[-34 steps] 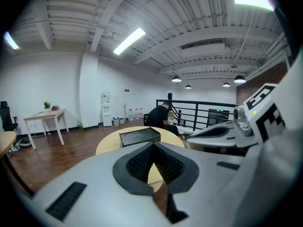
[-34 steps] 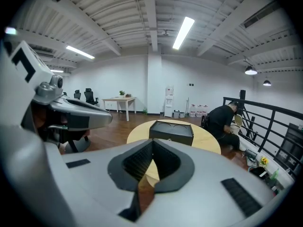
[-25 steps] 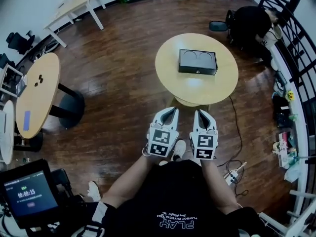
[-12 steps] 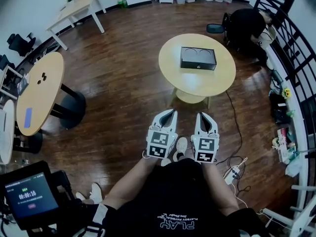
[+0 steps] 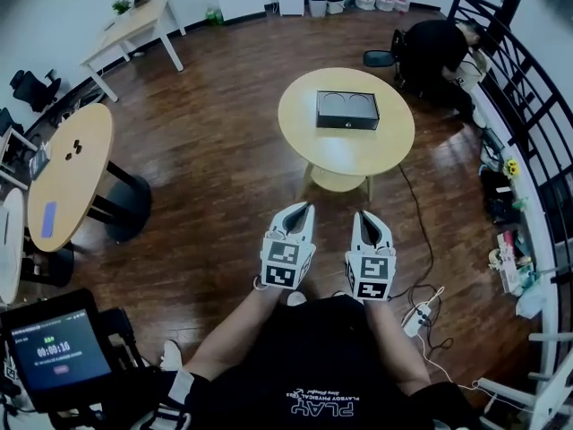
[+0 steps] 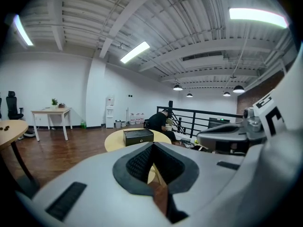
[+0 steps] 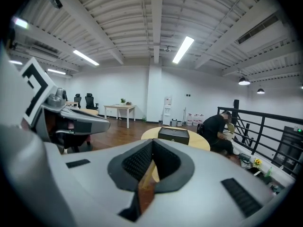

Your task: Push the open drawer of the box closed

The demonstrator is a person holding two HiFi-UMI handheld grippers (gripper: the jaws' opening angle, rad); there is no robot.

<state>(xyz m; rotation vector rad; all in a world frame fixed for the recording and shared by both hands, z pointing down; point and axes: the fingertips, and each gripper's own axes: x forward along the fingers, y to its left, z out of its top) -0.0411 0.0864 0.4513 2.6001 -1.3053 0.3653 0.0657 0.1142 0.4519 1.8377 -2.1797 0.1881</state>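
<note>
A black box point(image 5: 346, 109) with two round recesses on its lid sits on a round light-wood table point(image 5: 358, 155), well ahead of me. Its front face has a small knob; from this distance I cannot tell how far the drawer stands out. The left gripper point(image 5: 304, 207) and right gripper point(image 5: 365, 215) are held side by side close to my body, far short of the table. Both are shut with nothing between the jaws. The box point(image 6: 138, 136) appears small beyond the left gripper point(image 6: 152, 145), and the box point(image 7: 173, 135) likewise beyond the right gripper point(image 7: 152, 143).
A person in black point(image 5: 439, 43) sits behind the table by a black railing point(image 5: 528, 106). Another round table point(image 5: 67, 173) stands at the left, a rectangular desk point(image 5: 134, 21) at the back left. A power strip and cable point(image 5: 416, 316) lie on the wood floor to my right.
Both grippers stay shut and side by side, sitting slightly lower in the head view. The table and box have shifted a little to the left and look slightly smaller.
</note>
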